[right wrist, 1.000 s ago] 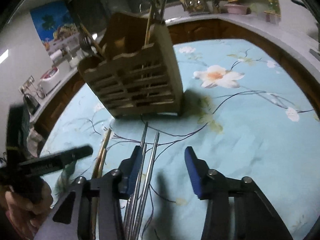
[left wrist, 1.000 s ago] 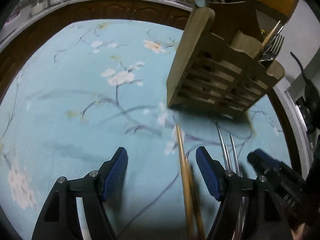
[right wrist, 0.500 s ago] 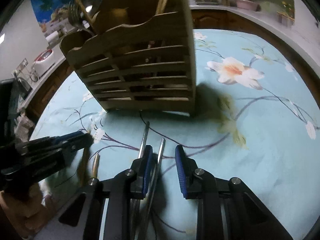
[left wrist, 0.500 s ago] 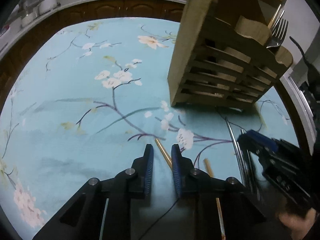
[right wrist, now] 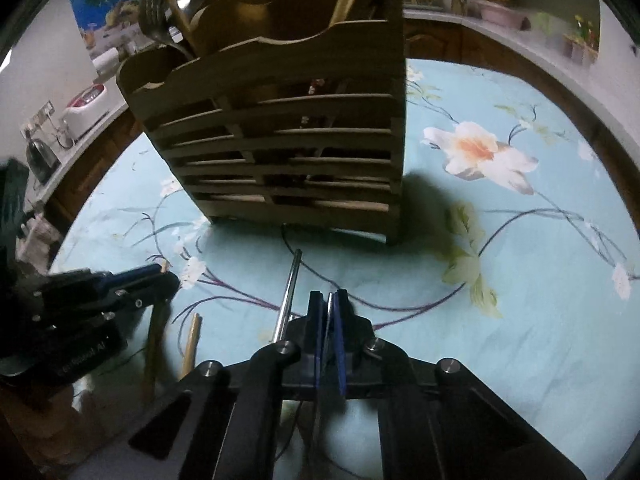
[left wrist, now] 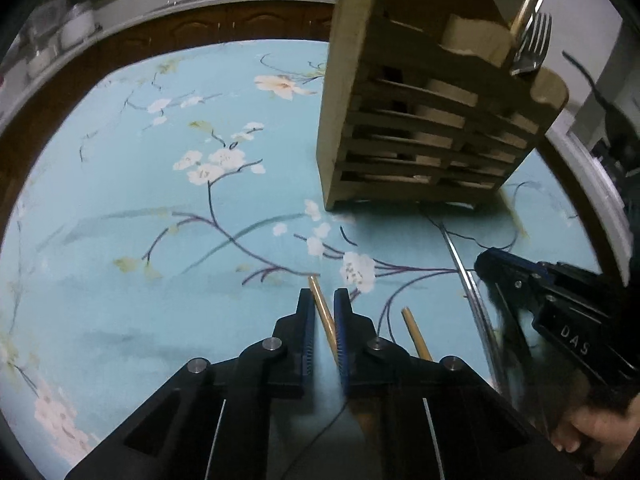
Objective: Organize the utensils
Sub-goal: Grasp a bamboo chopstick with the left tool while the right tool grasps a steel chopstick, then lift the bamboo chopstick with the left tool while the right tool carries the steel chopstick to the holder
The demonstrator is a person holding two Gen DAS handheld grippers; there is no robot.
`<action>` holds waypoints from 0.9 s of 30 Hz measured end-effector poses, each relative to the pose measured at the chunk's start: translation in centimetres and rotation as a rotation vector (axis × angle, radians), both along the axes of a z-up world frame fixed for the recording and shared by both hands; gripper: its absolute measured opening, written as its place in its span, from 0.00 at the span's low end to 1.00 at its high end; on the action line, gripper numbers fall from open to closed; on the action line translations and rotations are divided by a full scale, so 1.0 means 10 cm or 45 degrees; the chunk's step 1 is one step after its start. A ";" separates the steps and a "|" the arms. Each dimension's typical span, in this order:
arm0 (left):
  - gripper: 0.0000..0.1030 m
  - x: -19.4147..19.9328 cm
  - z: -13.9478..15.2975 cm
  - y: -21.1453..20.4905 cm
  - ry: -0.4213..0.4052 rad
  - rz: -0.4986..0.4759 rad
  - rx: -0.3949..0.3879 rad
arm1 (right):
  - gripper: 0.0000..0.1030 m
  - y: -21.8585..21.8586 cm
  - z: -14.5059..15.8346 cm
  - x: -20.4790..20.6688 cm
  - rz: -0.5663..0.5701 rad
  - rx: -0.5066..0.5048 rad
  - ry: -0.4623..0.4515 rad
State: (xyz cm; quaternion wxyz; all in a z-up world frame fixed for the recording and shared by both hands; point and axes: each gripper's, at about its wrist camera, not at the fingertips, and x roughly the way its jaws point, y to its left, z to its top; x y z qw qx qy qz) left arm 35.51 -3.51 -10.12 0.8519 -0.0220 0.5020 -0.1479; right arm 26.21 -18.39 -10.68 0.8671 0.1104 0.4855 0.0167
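A slatted wooden utensil holder (left wrist: 400,120) (right wrist: 280,140) stands on the blue flowered tablecloth (left wrist: 160,240), with a fork (left wrist: 532,40) upright in it. My left gripper (left wrist: 323,295) has its jaws closing, and the blue pads press a wooden chopstick (left wrist: 320,306) lying on the cloth. A second wooden chopstick (left wrist: 416,332) lies just right of it. My right gripper (right wrist: 328,296) is shut on a thin metal chopstick (right wrist: 329,312), low over the cloth. Another metal chopstick (right wrist: 289,292) lies free to its left. Each gripper shows in the other's view: right gripper (left wrist: 486,268), left gripper (right wrist: 168,278).
A dark wood table rim and a pale kitchen counter (left wrist: 200,4) ring the cloth. A white appliance (right wrist: 86,108) and a kettle (right wrist: 38,156) stand on the counter at left. A hand (left wrist: 580,436) holds the right gripper. Bare cloth lies left and far right of the holder.
Both grippers went from wide open to closed, the left around a wooden chopstick and the right around a metal one. Both drew nearer to the holder.
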 end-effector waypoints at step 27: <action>0.03 -1.07 1.20 0.63 -0.294 0.080 -0.201 | 0.04 -0.10 1.06 -0.73 -0.055 0.122 -0.334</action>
